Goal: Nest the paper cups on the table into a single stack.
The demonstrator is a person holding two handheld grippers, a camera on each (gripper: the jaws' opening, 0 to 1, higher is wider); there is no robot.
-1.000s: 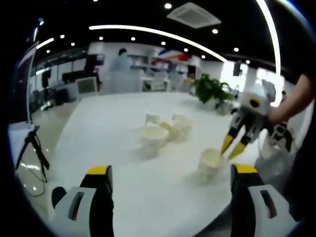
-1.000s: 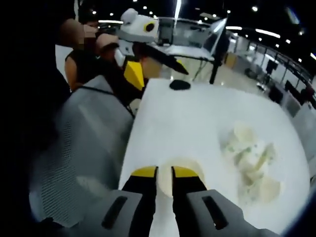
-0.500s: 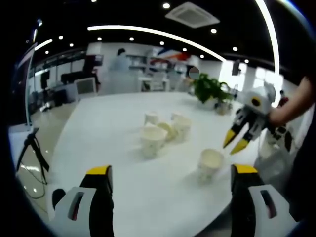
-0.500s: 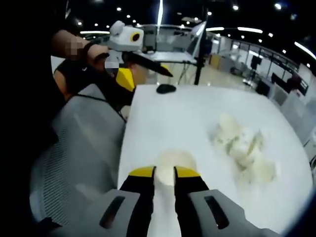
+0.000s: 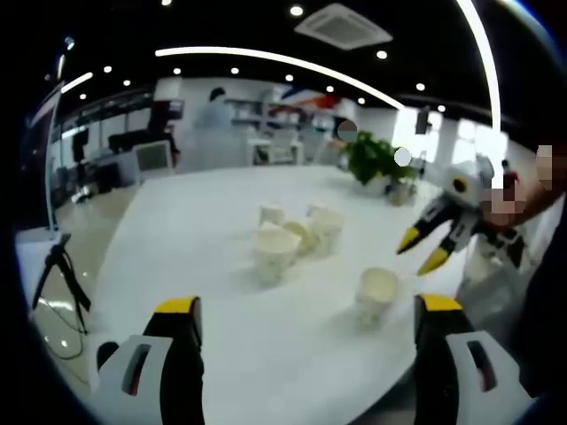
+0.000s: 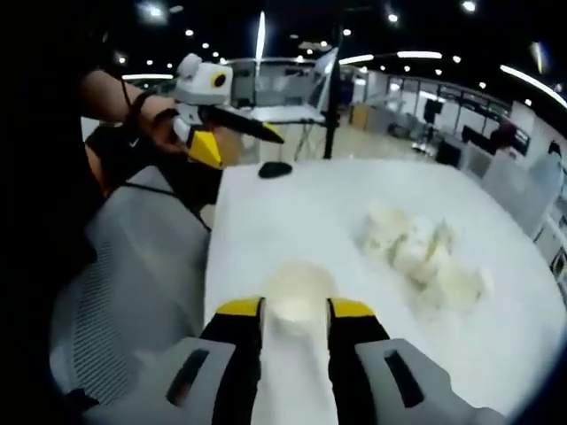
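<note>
With the right gripper [image 6: 295,310] held narrowly apart above the lone paper cup [image 5: 376,294] near the worktop [image 5: 204,230] edge, and the left gripper [image 5: 306,310] wide and empty, descend squarely, pinch the rim gently, then carry it to the cup cluster [image 5: 292,237] mid-worktop.

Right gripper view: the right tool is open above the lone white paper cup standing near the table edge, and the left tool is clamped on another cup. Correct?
Not quite. The left tool holds nothing; the left gripper view shows it open above the white table. The rest stands: right tool, lone white paper cup.
</note>
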